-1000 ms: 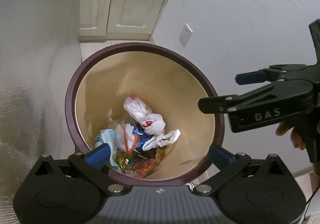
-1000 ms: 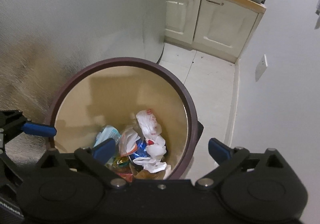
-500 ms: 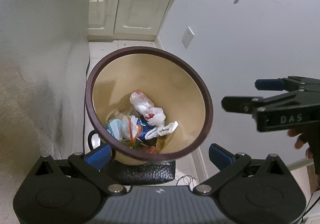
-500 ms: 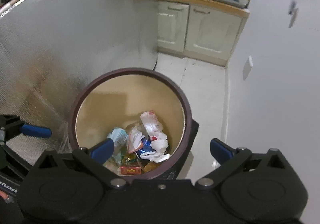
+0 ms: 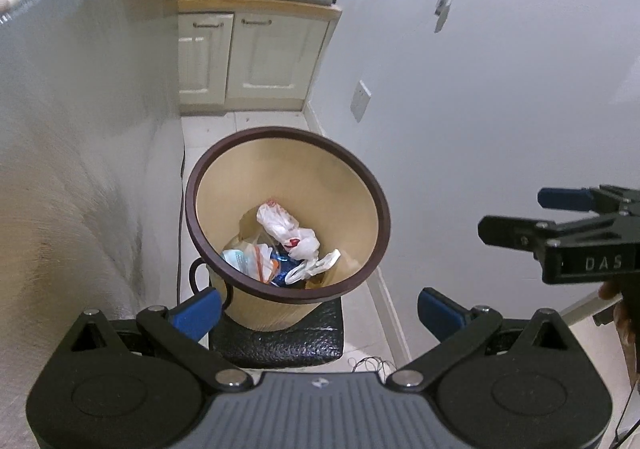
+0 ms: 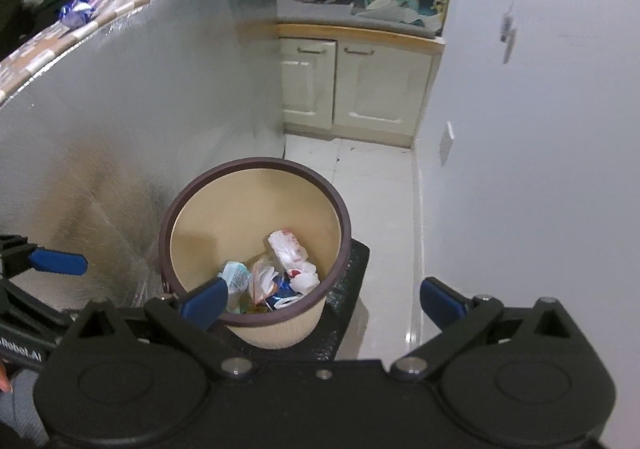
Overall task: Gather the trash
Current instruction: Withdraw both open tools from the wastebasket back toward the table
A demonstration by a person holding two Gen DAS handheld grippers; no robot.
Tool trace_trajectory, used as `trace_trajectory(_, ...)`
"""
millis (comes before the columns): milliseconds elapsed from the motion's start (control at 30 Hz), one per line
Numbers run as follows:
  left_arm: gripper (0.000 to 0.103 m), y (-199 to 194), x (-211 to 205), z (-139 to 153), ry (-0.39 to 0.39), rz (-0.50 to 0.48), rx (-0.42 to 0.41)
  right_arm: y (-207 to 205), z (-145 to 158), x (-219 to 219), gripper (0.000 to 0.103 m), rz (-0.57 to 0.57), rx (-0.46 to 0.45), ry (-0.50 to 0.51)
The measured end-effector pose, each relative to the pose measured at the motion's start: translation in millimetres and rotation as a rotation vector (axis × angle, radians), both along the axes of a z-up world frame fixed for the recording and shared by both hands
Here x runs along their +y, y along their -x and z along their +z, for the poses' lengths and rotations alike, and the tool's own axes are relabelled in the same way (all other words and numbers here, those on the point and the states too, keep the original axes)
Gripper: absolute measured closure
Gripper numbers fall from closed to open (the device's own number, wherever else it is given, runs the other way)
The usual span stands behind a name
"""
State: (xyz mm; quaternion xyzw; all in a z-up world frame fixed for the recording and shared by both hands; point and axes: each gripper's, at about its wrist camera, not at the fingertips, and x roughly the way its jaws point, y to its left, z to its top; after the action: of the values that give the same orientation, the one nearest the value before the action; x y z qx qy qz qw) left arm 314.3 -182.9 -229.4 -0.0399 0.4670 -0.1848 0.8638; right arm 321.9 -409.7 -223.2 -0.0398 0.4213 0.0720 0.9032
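While both grippers hover above it, the round beige waste bin with a dark brown rim stands upright on a black textured mat on the white tiled floor, between the silver foil-clad panel on the left and the white wall on the right. Crumpled white plastic bags and coloured wrappers lie in its bottom. Left gripper jaws spread wide, empty; right gripper jaws likewise spread, empty; cream cabinet doors far behind.

A trash bin holding plastic bags stands on a mat, between a wall and a counter panel, cabinets behind.
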Motion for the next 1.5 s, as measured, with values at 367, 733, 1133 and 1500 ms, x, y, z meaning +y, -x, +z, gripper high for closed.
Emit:
trace_trajectory(367, 0.0, 45, 13, 36, -0.001, -0.001, -0.072, 59, 27, -5, 0.0, -0.072, -0.07, -0.023)
trace_trajectory(733, 0.0, 89, 37, 89, 0.025, 0.009, -0.206, 121, 73, 9, 0.0, -0.115, -0.196, -0.033)
trace_trajectory(1133, 0.0, 140, 94, 169, 0.068, 0.062, -0.408, 165, 136, 55, 0.0, -0.083, -0.334, -0.023)
trace_trajectory(1500, 0.0, 146, 181, 249, 0.03, 0.127, -0.575, 153, 205, 127, 0.0, 0.043, -0.426, -0.075)
